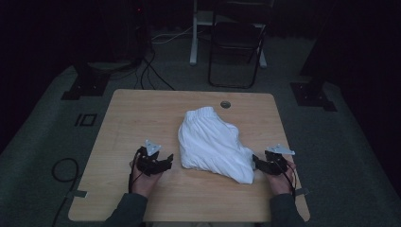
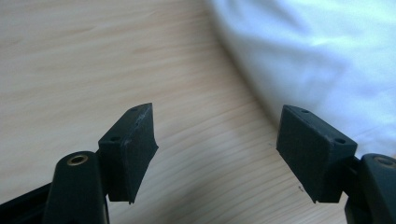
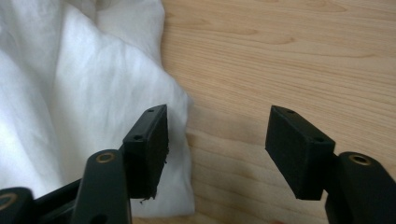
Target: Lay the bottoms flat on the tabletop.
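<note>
The left gripper (image 1: 166, 160) stood with its jaws apart and nothing between them; in the left gripper view the bare wood of the worktop (image 2: 93, 70) showed through the gap, and the white garment (image 2: 327, 51) lay just beyond the farther jaw without touching it. This gripper sat just to the left of the garment's near edge, apart from the cloth, and was judged to be lined up for an approach to that edge rather than engaged with it. The right gripper (image 1: 257, 163) was likewise parted and clamped on nothing: in the right gripper view one jaw lay over the garment's (image 3: 70, 116) near corner while the other stood over bare wood (image 3: 280, 56), so the hem ran into the gap but the pads did not press on it. That straddling position was judged deliberate, placing the cloth edge where closing jaws would catch it. The white garment (image 1: 213, 144) itself lay crumpled slightly right of the middle of the worktop (image 1: 142, 109), its gathered waistband turned to the far side and its lower corner reaching toward the right gripper. Both hands (image 1: 144, 182) rested low at the near side, flanking the garment, an arrangement suited to picking up two points of the near edge at once. Beyond the garment, off the worktop, stood a dark folding chair (image 1: 236, 42).
</note>
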Tool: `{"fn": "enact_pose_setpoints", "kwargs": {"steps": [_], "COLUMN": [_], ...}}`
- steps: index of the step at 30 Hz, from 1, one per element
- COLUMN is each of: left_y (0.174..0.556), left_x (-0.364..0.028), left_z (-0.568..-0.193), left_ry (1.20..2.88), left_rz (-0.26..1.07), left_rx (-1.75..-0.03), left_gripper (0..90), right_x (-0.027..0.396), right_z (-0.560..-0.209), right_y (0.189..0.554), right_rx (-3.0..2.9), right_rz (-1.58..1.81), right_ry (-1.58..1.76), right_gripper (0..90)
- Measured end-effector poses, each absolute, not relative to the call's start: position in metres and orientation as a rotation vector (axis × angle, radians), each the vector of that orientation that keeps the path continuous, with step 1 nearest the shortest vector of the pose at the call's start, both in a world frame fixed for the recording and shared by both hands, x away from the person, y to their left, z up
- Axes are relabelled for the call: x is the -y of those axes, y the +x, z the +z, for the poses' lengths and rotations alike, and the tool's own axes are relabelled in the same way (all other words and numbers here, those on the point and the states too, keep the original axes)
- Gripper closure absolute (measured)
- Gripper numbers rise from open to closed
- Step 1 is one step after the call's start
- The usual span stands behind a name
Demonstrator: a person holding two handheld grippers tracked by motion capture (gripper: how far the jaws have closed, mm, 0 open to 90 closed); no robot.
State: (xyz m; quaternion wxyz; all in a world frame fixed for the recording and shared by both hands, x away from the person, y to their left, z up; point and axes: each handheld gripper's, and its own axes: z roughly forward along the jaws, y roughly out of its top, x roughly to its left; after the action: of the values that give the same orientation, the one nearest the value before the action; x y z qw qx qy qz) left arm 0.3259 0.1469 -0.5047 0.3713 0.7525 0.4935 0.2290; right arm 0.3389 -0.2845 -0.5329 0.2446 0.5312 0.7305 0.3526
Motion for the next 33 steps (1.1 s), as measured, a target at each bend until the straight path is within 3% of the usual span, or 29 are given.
{"fn": "enact_pose_setpoints", "kwargs": {"steps": [18,24,27,28,29,30,33], "left_y": [0.329,0.333,0.338,0.338,0.340,0.341,0.341], "left_x": [-0.025,0.001,-0.006,-0.006,-0.012,-0.024,-0.035], "left_z": [-0.490,-0.510,-0.515,-0.515,-0.513,-0.508,-0.502], "left_ry": [2.042,2.155,2.172,2.172,2.170,2.154,2.135], "left_rz": [0.436,0.521,0.550,0.550,0.549,0.558,0.580], "left_rx": [-0.920,-0.905,-0.933,-0.933,-0.939,-0.957,-0.969], "left_gripper": [18.5,17.7,48.1,59.3,59.3,76.6,81.3], "right_x": [0.270,0.267,0.267,0.267,0.265,0.260,0.258], "right_z": [-0.539,-0.544,-0.545,-0.545,-0.544,-0.542,-0.542], "right_y": [0.349,0.349,0.348,0.348,0.347,0.346,0.345], "right_rx": [-2.050,-2.089,-2.123,-2.123,-2.136,-2.153,-2.153], "right_rz": [0.996,1.002,1.052,1.052,1.053,1.017,0.999], "right_ry": [1.448,1.440,1.428,1.428,1.413,1.375,1.363], "right_gripper": [38.1,49.1,67.6,67.6,72.2,78.0,79.8]}}
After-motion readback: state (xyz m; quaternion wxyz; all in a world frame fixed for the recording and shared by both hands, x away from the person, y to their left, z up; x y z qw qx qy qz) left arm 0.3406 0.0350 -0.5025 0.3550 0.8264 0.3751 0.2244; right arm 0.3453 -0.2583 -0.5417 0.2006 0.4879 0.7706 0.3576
